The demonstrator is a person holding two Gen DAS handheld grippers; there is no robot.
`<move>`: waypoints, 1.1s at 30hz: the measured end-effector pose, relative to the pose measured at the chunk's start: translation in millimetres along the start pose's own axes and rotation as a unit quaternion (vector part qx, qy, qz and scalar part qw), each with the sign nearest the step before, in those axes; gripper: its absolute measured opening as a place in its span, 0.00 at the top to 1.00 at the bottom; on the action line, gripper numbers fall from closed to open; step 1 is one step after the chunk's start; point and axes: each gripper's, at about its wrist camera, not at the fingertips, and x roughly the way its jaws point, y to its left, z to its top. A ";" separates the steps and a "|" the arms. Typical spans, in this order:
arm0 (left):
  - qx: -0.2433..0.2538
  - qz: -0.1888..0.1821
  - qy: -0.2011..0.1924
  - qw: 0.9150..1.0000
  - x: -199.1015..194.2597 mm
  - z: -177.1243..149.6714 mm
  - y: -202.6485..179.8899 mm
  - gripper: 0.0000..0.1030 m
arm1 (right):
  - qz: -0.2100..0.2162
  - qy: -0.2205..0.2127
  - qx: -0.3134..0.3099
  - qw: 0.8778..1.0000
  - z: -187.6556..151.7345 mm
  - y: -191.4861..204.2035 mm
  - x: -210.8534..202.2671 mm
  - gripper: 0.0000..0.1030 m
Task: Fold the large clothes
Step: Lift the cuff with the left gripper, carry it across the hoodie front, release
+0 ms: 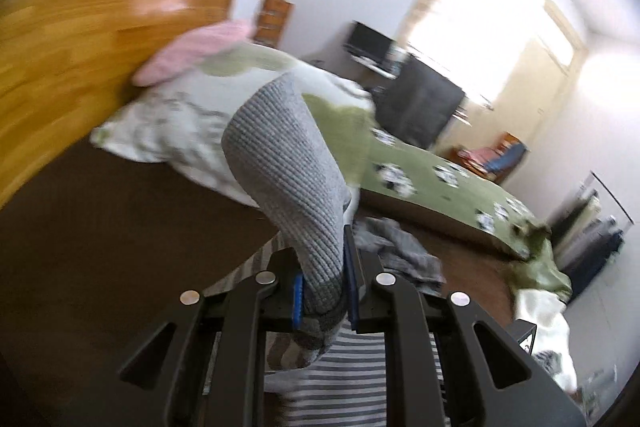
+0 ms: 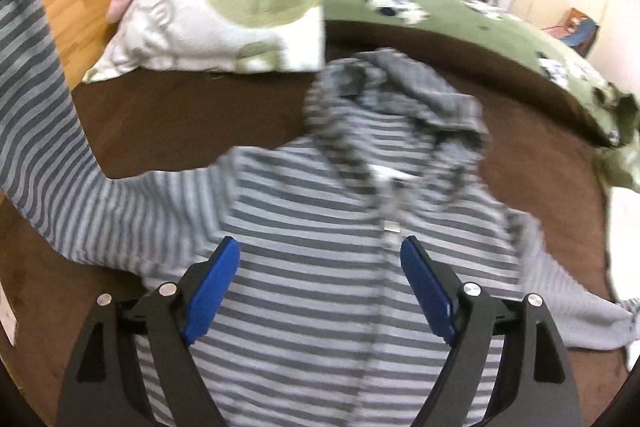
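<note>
Brown bedding [image 2: 168, 115] covers the bed, with a green-and-white pillow [image 2: 224, 11] against the wooden headboard [image 1: 92, 27]. Striped grey hoodie [image 2: 320, 227] lies front-up there; the left gripper [image 1: 324, 291] pinches its ribbed cuff [image 1: 288, 179], while the right gripper [image 2: 320, 287] hovers above with jaws wide.

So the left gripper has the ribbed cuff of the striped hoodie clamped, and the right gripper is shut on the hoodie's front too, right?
Not quite. The left gripper is indeed shut on the ribbed cuff, but the right gripper is open: the right wrist view shows its blue pads spread wide apart over the front of the striped hoodie, gripping nothing.
</note>
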 end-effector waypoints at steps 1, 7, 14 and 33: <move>0.006 -0.014 0.004 1.000 6.3 -3.9 -18.6 0.82 | -0.007 0.001 0.007 1.000 -4.6 -12.6 -5.5 0.17; 0.040 -0.089 0.024 0.995 39.1 -38.0 -127.6 0.83 | -0.060 0.013 0.050 0.997 -39.1 -107.0 -31.7 0.17; 0.048 -0.119 0.038 0.991 84.2 -111.6 -224.8 0.86 | -0.105 0.037 0.089 0.990 -81.4 -192.3 -32.6 0.17; 0.189 -0.104 0.122 0.969 176.3 -282.8 -326.0 0.06 | -0.165 0.080 0.126 0.975 -159.8 -286.1 -27.3 0.17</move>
